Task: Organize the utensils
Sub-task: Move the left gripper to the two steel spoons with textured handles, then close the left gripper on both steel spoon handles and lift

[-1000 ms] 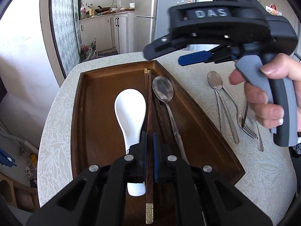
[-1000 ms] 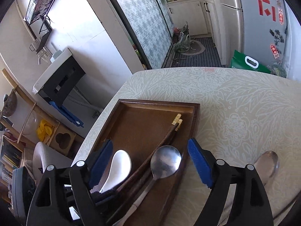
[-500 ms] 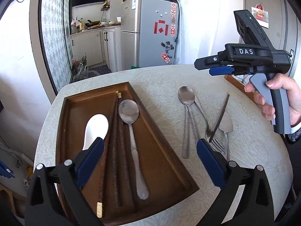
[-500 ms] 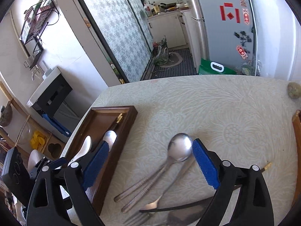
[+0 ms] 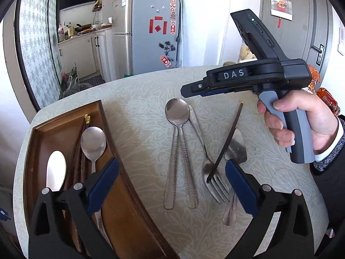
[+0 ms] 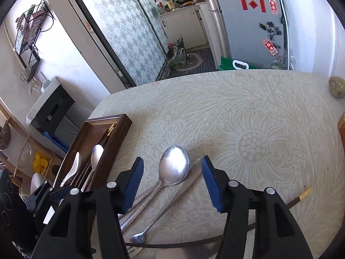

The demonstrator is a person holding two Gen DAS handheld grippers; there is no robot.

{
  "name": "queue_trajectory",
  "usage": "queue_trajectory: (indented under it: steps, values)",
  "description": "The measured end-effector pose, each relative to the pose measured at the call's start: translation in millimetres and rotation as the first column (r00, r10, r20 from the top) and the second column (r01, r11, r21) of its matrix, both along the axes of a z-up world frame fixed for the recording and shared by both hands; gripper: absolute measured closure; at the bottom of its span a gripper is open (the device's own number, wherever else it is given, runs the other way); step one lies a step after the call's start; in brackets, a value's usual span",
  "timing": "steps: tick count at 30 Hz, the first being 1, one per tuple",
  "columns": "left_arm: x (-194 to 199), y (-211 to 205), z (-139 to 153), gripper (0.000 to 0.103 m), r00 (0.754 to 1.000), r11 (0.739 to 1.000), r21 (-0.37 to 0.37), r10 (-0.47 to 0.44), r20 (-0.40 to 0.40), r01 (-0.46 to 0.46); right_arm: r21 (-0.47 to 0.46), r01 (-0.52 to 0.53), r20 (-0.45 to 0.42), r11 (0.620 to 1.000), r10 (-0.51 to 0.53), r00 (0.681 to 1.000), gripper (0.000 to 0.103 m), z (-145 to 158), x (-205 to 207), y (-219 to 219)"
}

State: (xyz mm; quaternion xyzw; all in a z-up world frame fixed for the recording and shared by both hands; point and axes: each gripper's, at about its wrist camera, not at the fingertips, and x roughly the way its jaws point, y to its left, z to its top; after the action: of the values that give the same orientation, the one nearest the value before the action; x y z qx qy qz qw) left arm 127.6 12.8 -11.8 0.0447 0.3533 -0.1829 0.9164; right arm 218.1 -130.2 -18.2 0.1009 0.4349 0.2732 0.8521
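Note:
A dark wooden tray (image 5: 71, 116) at the left holds a white ceramic spoon (image 5: 55, 169), dark chopsticks (image 5: 80, 151) and a steel spoon (image 5: 93, 144). On the table to its right lie two steel spoons (image 5: 176, 112), a fork (image 5: 212, 177), a single dark chopstick (image 5: 228, 138) and a steel server (image 5: 236, 149). My left gripper (image 5: 170, 185) is open and empty above the spoon handles. My right gripper (image 6: 172, 185) is open and empty over the spoon bowls (image 6: 174, 166); it also shows in the left wrist view (image 5: 194, 89).
The round table (image 6: 248, 112) has a pale floral cloth. A stone-like object (image 6: 336, 86) sits at its far right edge, and a wooden edge (image 6: 341, 127) shows at the right. A fridge and kitchen lie beyond.
My left gripper let go of the chopsticks in the tray, opened and moved right over the loose utensils. My right gripper moved from the tray to over the two spoons.

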Motion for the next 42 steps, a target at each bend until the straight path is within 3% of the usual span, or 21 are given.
queue_trajectory:
  steps: [7, 13, 27, 32, 42]
  values:
    - [3.4, 4.5, -11.7, 0.003, 0.999, 0.998, -0.055, -0.022, -0.042, 0.019, 0.005, -0.001, 0.001, 1.000, 0.001, 1.000, 0.047, 1.4, -5.9, -10.0]
    - [-4.8, -9.7, -14.2, 0.003, 0.998, 0.998, 0.010, -0.058, -0.018, 0.058, 0.015, 0.007, -0.018, 1.000, -0.007, 1.000, 0.047, -11.3, 4.4, -10.4]
    - [-4.0, -12.0, -14.3, 0.003, 0.994, 0.994, -0.050, -0.099, -0.035, 0.097, 0.043, -0.038, -0.050, 0.998, 0.040, 0.998, 0.075, -37.1, 24.7, 8.2]
    - [-1.3, -13.5, -15.9, 0.006, 0.993, 0.993, -0.049, -0.110, -0.049, 0.107, 0.059, -0.026, -0.065, 0.998, 0.030, 0.997, 0.092, -39.2, 26.7, 2.5]
    - [3.1, -10.4, -18.6, 0.013, 0.991, 0.993, -0.063, -0.104, -0.079, 0.099, 0.131, -0.045, -0.044, 0.990, 0.051, 0.998, 0.099, -15.1, 8.6, -3.2]
